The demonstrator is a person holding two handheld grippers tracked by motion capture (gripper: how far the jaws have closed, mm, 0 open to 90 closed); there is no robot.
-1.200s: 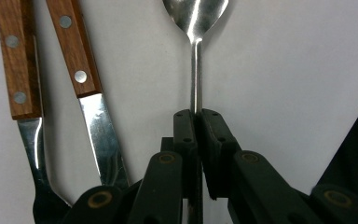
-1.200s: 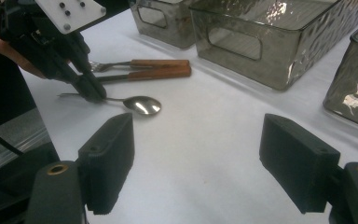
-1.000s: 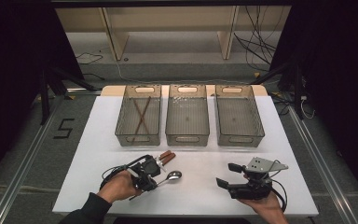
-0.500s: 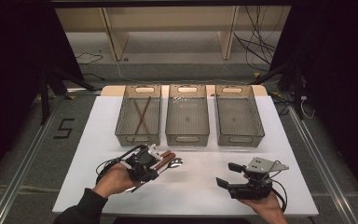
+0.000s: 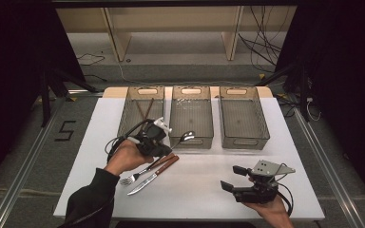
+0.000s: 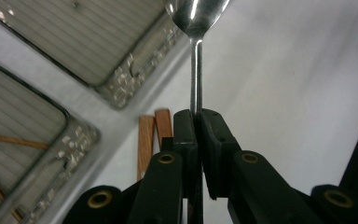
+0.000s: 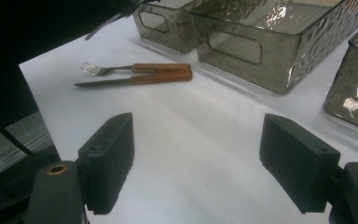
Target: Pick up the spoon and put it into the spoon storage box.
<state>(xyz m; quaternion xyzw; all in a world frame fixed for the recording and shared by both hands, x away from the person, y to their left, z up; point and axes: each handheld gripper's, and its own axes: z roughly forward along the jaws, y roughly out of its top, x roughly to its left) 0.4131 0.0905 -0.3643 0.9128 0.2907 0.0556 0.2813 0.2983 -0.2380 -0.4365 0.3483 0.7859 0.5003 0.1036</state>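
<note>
Gripping a metal spoon by its thin handle, the left gripper has its two black jaws pressed together on the shaft, with the bowl of the spoon pointing away from the jaws. Seen from the high view, the spoon sticks out to the right of the left gripper and hangs above the near end of the middle bin, its bowl just over the bin's front rim, clear of the table.

Just below that hand, a fork and a knife, both with brown wooden handles, lie side by side on the white table, touching or nearly so, their handles pointing toward the bins and their metal ends toward the person. The right gripper view shows the same pair, the fork behind the knife.

Three clear, smoky plastic bins stand in a row across the far part of the table. The left bin holds a pair of thin brown sticks crossed on its floor; what they are I cannot tell. The right bin stands just beside the middle one.

The right gripper rests low over the near right part of the table, well apart from the cutlery, its jaws spread wide with nothing between them but bare tabletop.
</note>
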